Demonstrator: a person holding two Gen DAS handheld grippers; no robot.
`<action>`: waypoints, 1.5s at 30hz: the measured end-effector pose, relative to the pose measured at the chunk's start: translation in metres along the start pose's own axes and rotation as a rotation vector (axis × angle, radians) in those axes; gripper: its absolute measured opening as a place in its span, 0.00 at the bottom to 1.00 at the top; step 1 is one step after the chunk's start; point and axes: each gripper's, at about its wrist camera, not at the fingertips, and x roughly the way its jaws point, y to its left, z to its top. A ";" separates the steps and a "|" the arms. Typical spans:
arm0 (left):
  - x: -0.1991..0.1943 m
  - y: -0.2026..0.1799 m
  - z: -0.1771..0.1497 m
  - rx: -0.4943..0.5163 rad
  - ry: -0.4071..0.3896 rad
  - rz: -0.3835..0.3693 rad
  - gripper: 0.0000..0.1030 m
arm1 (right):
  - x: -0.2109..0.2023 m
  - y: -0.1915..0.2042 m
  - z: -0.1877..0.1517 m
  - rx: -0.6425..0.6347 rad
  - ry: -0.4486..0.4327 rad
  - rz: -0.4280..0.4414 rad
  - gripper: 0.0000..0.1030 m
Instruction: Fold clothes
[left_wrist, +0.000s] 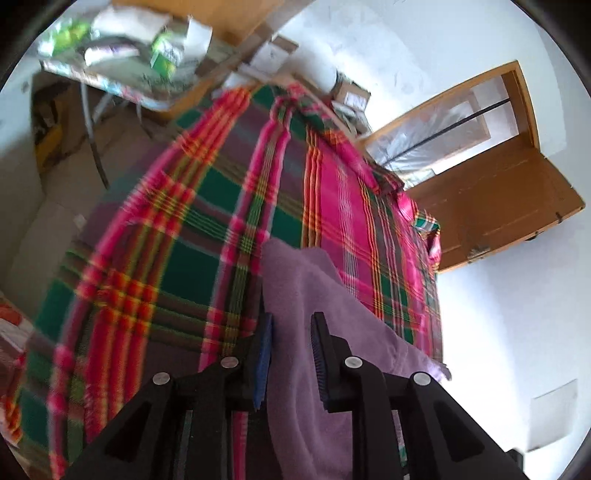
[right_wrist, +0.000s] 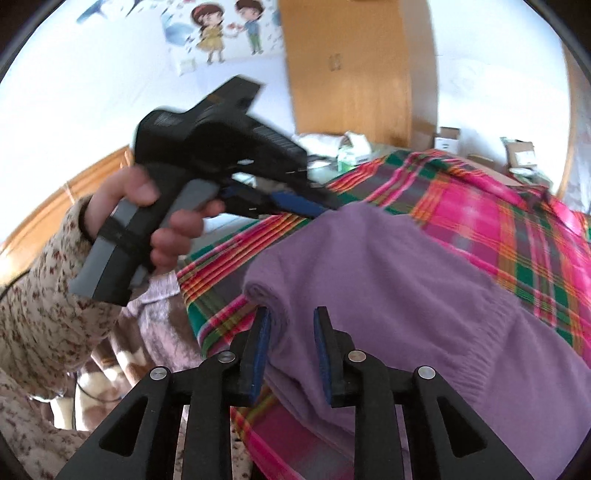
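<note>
Both grippers have their jaws apart around folds of the purple sweater (right_wrist: 388, 266): the right gripper (right_wrist: 291, 314) at its near edge, the left gripper (left_wrist: 291, 321) at another edge. Beneath it lies a plaid blanket (left_wrist: 207, 206) covering the bed; farther off stands a cluttered desk (left_wrist: 122, 74).

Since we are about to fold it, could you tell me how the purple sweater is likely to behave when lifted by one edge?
The purple sweater will probably be floppy: it already drapes in soft rolls on the plaid blanket. Its fuzzy knit should give the right gripper good friction, so slipping seems unlikely. Lifted at one edge, the rest will likely sag and drag.
</note>
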 end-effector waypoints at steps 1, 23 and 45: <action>-0.006 -0.004 -0.001 0.005 -0.020 -0.003 0.20 | -0.008 -0.006 -0.001 0.021 -0.016 0.003 0.24; 0.109 -0.176 -0.079 0.408 0.292 -0.133 0.25 | -0.123 -0.182 -0.103 0.396 0.045 -0.529 0.24; 0.231 -0.259 -0.124 0.539 0.523 -0.157 0.25 | -0.268 -0.333 -0.162 0.610 -0.084 -0.847 0.25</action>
